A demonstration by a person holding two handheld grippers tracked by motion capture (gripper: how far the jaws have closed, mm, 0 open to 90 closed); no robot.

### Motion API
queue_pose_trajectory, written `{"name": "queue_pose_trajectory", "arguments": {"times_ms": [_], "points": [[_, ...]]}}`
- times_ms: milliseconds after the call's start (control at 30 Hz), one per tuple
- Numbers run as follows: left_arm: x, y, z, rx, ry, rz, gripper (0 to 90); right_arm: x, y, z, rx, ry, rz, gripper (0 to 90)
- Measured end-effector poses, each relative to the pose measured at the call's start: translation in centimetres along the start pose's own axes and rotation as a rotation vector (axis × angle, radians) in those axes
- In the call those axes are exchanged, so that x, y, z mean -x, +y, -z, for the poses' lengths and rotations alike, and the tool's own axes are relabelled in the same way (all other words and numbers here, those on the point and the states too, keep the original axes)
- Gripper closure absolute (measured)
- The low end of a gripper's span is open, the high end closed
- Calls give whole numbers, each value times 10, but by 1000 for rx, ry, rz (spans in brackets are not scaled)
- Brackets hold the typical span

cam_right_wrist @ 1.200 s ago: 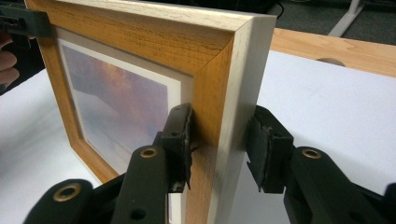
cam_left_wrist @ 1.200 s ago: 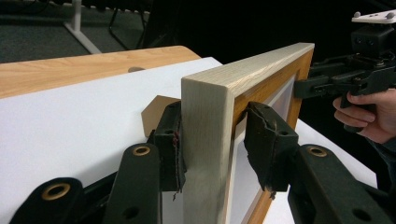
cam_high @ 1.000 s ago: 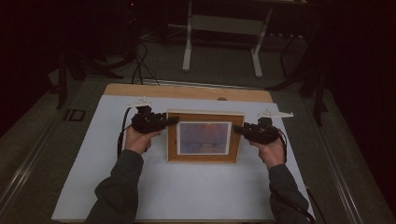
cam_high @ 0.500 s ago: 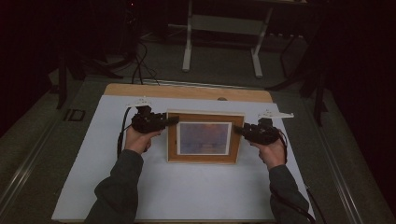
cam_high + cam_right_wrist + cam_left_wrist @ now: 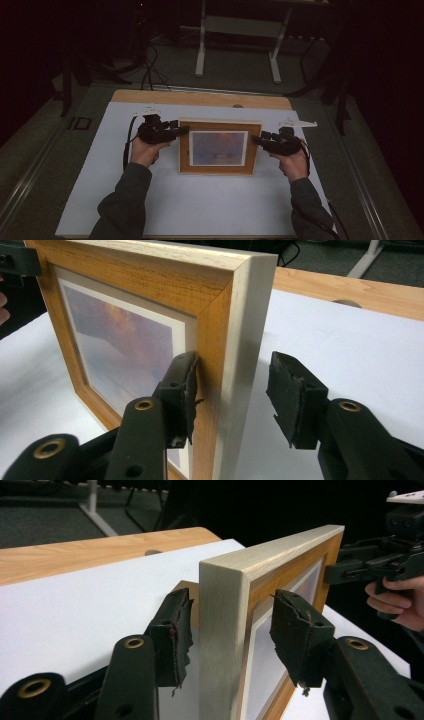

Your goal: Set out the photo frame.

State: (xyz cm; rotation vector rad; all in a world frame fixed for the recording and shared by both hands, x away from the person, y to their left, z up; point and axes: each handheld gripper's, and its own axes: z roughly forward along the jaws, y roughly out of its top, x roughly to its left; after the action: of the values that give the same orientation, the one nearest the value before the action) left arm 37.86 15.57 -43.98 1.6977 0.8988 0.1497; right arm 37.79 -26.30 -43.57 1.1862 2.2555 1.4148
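**Frame between loosened fingers on both sides**

Frame (image 5: 220, 147) lies on the white sheet (image 5: 200, 205) that covers the counter (image 5: 200, 98), its picture side up in the high view, about midway across the sheet and toward the far half. It has a wooden border, a pale mat and a bluish picture with an orange glow.

Left gripper (image 5: 176, 132) reaches the frame's left edge near the far corner; right gripper (image 5: 256, 138) reaches the right edge. A hand holds each one, sleeves coming in from the near side.

In the left gripper view, the fingers (image 5: 172, 635) straddle the frame's pale outer edge (image 5: 222, 630). They have just been opening: both pads stand apart from the wood, with gaps on either side.

In the right gripper view, the fingers (image 5: 295, 397) also straddle the edge and have just been opening. The pad on the plain side stands well clear; the pad on the picture side sits right at the wooden border, and whether it touches I cannot tell. Neither gripper pinches the frame.
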Motion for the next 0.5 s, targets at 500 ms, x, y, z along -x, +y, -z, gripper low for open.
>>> {"name": "queue_pose_trajectory", "arguments": {"times_ms": [500], "points": [[11,-25,32,-43,178,-8,464,6,-9,13,-3,-6,-17,509]]}}
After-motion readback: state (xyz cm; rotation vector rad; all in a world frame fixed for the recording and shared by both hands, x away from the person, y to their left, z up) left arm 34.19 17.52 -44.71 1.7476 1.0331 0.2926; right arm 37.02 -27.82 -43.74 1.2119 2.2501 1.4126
